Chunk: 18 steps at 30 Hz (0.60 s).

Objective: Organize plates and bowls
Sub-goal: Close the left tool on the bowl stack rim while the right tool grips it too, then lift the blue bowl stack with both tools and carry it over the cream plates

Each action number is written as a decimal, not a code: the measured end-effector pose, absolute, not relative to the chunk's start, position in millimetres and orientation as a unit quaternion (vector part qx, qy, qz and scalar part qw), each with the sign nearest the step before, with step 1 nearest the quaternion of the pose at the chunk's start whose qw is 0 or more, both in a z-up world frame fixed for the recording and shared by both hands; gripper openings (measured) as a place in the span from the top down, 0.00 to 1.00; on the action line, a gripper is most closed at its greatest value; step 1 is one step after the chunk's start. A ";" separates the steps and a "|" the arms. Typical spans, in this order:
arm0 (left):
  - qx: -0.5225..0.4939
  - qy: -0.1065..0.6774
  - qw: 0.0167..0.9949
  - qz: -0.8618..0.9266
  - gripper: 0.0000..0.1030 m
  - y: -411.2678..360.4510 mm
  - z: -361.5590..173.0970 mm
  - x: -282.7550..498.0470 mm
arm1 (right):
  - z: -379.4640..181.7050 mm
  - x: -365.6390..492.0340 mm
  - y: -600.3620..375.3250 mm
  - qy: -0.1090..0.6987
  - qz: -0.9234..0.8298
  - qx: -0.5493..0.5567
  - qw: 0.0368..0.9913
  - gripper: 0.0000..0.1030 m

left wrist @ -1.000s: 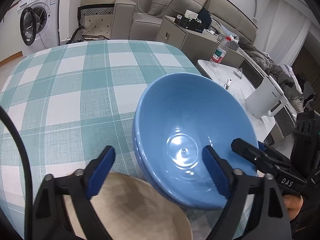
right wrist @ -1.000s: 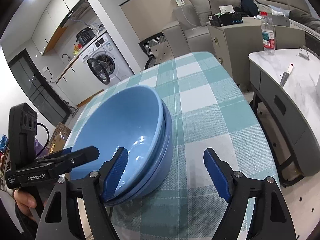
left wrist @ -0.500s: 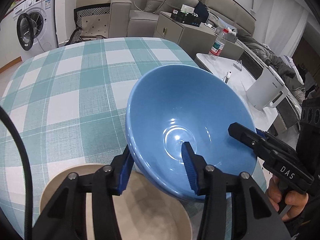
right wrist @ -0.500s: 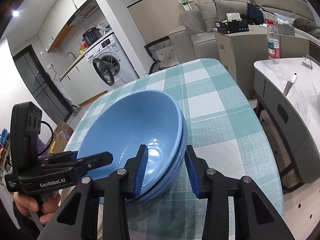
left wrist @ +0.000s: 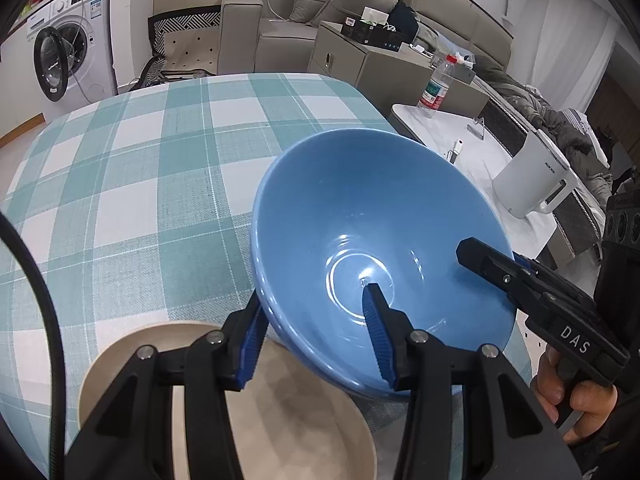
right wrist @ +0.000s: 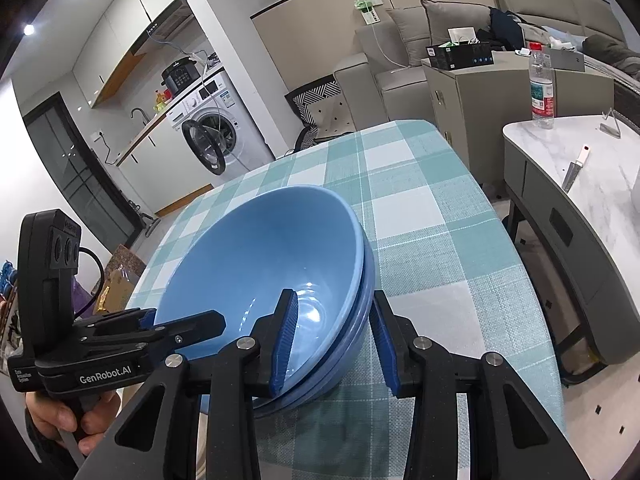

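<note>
A stack of blue bowls [left wrist: 360,208] hangs tilted between my two grippers, over the checked table. My left gripper [left wrist: 314,332] is shut on the near rim, one pad inside the top bowl and one under the stack. From the opposite side my right gripper [right wrist: 335,340] is shut on the rim of the blue bowls [right wrist: 256,256] in the same way. Its black finger [left wrist: 500,276] shows inside the bowl in the left wrist view. A beige plate [left wrist: 280,420] lies below the stack's near edge; whether they touch I cannot tell.
The table [left wrist: 140,184] carries a teal and white checked cloth. To the right stands a marble side table [right wrist: 580,168] with a water bottle [right wrist: 542,84] and a white kettle [left wrist: 536,184]. A washing machine [left wrist: 64,60] and sofa are behind. A hand [left wrist: 568,384] grips the right tool.
Both grippers went from wide open around the rim to shut on it. The bowl stack has since tipped and come nearer over the beige plate.
</note>
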<state>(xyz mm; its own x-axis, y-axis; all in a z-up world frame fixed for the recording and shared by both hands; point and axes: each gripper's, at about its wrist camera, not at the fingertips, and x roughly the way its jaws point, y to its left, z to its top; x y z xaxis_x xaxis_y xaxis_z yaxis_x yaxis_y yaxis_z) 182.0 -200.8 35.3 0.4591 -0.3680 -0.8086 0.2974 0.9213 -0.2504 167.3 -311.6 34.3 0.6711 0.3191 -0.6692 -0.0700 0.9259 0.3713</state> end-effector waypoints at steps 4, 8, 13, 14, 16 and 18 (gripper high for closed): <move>-0.038 0.475 0.857 -0.195 0.55 -201.8 41.4 178.4 | 40.5 164.2 -313.3 0.385 0.106 0.162 0.902 0.63; -0.039 0.467 0.862 -0.196 0.55 -201.7 51.2 173.1 | 50.2 159.1 -313.5 0.375 0.107 0.160 0.907 0.63; -0.042 0.452 0.870 -0.193 0.55 -199.1 65.5 165.2 | 63.6 152.1 -310.6 0.361 0.110 0.156 0.913 0.63; -0.043 0.448 0.872 -0.193 0.55 -198.2 68.3 163.6 | 66.1 150.8 -310.2 0.358 0.111 0.155 0.914 0.63; -0.046 0.442 0.875 -0.194 0.55 -195.7 74.9 159.7 | 73.0 147.2 -308.3 0.350 0.113 0.153 0.917 0.63; -0.047 0.434 0.879 -0.193 0.55 -192.9 81.8 155.4 | 79.6 143.3 -305.6 0.344 0.114 0.149 0.920 0.63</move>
